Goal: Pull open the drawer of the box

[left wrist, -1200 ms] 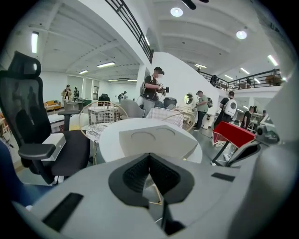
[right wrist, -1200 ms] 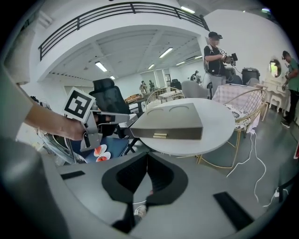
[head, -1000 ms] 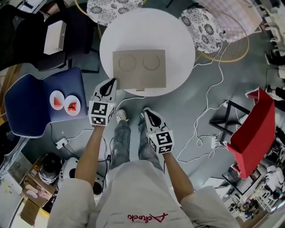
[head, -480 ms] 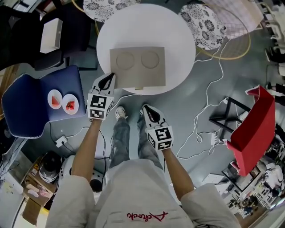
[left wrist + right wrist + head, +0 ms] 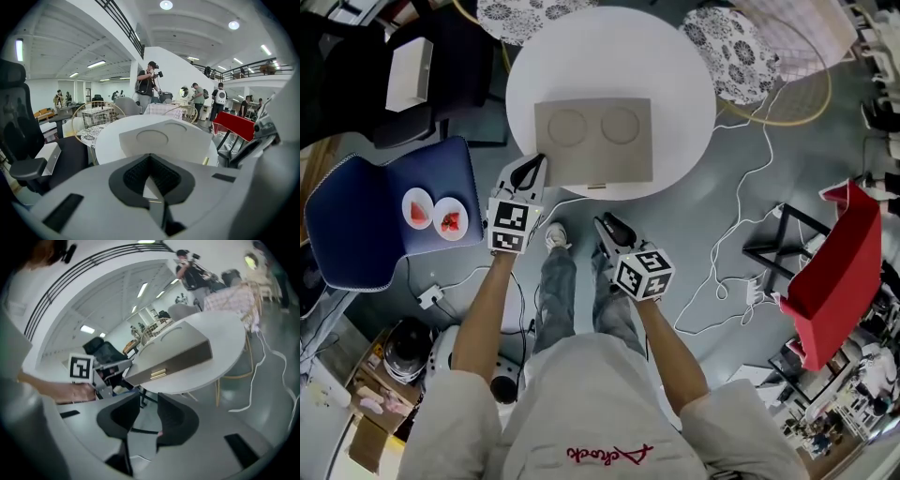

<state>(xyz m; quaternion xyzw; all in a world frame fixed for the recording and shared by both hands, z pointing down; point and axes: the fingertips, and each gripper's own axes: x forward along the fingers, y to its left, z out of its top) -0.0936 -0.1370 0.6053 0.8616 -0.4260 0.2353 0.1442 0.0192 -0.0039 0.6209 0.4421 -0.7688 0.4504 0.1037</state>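
A flat tan box (image 5: 592, 141) with two round recesses in its top lies on the round white table (image 5: 675, 84). A small brass drawer handle (image 5: 596, 186) sits on the box's near face, and the drawer is closed. My left gripper (image 5: 531, 172) hovers at the box's near left corner, shut and empty; in the left gripper view its pads (image 5: 149, 161) meet in front of the box (image 5: 168, 138). My right gripper (image 5: 604, 225) hangs below the table's near edge, short of the handle (image 5: 158, 373). Its jaws (image 5: 147, 404) are opening, with nothing between them.
A blue chair (image 5: 366, 225) with two small white dishes (image 5: 436, 216) stands at the left. A red folded thing (image 5: 834, 272) and a black frame are at the right. White cables (image 5: 741, 244) trail over the floor. Patterned stools (image 5: 722, 52) stand behind the table. My legs are under its near edge.
The right gripper has rolled and lifted a little toward the table edge. The left gripper has stayed at the box's left corner.
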